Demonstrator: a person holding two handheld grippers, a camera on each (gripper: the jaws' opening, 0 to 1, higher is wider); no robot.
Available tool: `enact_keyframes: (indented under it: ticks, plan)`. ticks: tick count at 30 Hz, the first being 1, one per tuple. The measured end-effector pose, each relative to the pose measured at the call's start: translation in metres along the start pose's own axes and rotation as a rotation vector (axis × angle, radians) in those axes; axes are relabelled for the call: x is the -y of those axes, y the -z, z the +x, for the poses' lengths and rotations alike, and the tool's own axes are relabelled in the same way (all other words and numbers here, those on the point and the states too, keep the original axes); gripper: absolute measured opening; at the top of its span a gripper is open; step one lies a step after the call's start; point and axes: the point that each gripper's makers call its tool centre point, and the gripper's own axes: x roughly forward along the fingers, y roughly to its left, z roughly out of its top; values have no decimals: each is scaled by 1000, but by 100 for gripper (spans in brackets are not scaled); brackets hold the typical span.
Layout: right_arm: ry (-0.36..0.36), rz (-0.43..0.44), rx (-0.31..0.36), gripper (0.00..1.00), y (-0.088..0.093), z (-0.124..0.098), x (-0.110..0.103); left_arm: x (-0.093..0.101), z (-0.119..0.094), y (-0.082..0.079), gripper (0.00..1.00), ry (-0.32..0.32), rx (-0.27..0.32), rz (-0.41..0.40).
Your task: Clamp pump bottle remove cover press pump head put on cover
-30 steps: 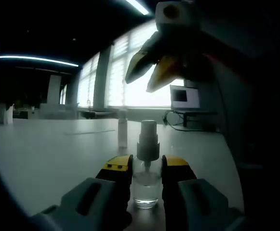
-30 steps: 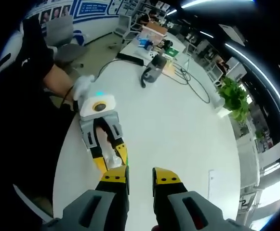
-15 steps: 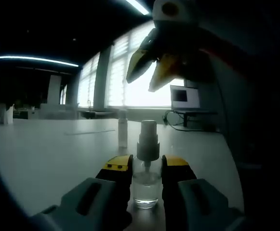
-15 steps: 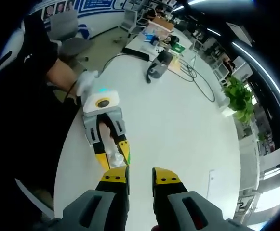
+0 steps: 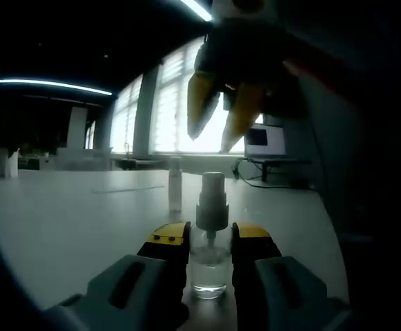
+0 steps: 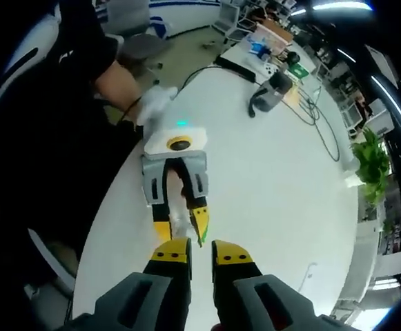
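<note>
A clear pump bottle [image 5: 210, 258] with a white pump head [image 5: 212, 200] stands on the white table [image 5: 62, 221], and my left gripper [image 5: 210, 233] is shut on its body. Its clear cover [image 5: 176, 183] stands upright on the table just behind. My right gripper [image 5: 209, 141] hangs above the pump head, tips pointing down, apart from it. From the right gripper view I look down on the left gripper [image 6: 181, 232] and the bottle [image 6: 181, 221]. My right gripper [image 6: 200, 249] is open by a narrow gap, with nothing in it.
A gloved hand [image 6: 156, 103] holds the left gripper at the table's edge [image 6: 110, 207]. A phone-like device and cables [image 6: 269, 96] lie at the far end, with a plant [image 6: 373, 165] beyond. A monitor [image 5: 264, 141] stands behind the bottle. A pale strip [image 5: 121, 189] lies on the table.
My right gripper has swung over the bottle, its tips now pointing more straight down, and its jaws have narrowed. The left gripper and bottle have not moved.
</note>
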Motion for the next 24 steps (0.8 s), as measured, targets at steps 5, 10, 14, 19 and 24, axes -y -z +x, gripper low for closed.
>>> enact_keyframes:
  ticks: [5,10,14,19,24]
  plan:
    - [-34,-8,-15,6,2,2,0,0,0,0,15,1,0,-1]
    - [-54,-7,-22,5,5,3,5,1,0,0,15,2,0,-1]
    - [-68,-19,-32,4,8,5,7,1,0,0,15,1,0,-1]
    - [-81,-43,-27,3,4,5,8,1,0,0,15,2,0,-3]
    - [-110,-54,-39,1,2,9,-4,0,0,0,15,3,0,-4]
